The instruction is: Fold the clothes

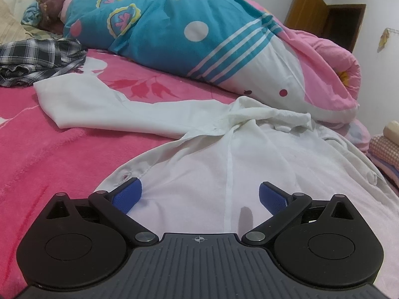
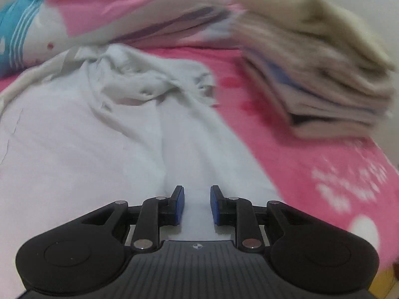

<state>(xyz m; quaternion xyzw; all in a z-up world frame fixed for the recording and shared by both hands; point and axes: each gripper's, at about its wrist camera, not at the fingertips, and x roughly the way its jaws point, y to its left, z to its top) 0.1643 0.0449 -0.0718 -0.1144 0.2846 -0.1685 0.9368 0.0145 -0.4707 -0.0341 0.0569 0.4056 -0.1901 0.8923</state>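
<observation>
- Lying spread on the pink blanket [image 1: 62, 149] is a white shirt [image 1: 199, 169], collar away from both cameras, its button placket running toward the left gripper [image 1: 200, 195].
- The left gripper hovers low over the shirt's body with its jaws spread wide; the blue pads [image 1: 128, 196] stand well apart on either side of the placket, and nothing is pinched between them.
- One sleeve [image 1: 119, 107] stretches out flat to the left across the blanket, ending near a crumpled plaid garment [image 1: 37, 59].
- Beyond the shirt a person lies under a blue, white and pink quilt [image 1: 174, 32] along the far side of the bed.
- In the right wrist view, the right gripper [image 2: 197, 204] sits over the white shirt [image 2: 99, 137] near its right edge; its jaws are partly parted with a narrow gap, white fabric showing through the gap, though whether the pads touch the cloth cannot be told.
- The rumpled collar [image 2: 149, 84] lies ahead of the right gripper.
- A stack of folded clothes [image 2: 316, 74] rests on the blanket to the right of the shirt, blurred in this view.
- A wooden door [image 1: 324, 22] stands open in the far corner.
</observation>
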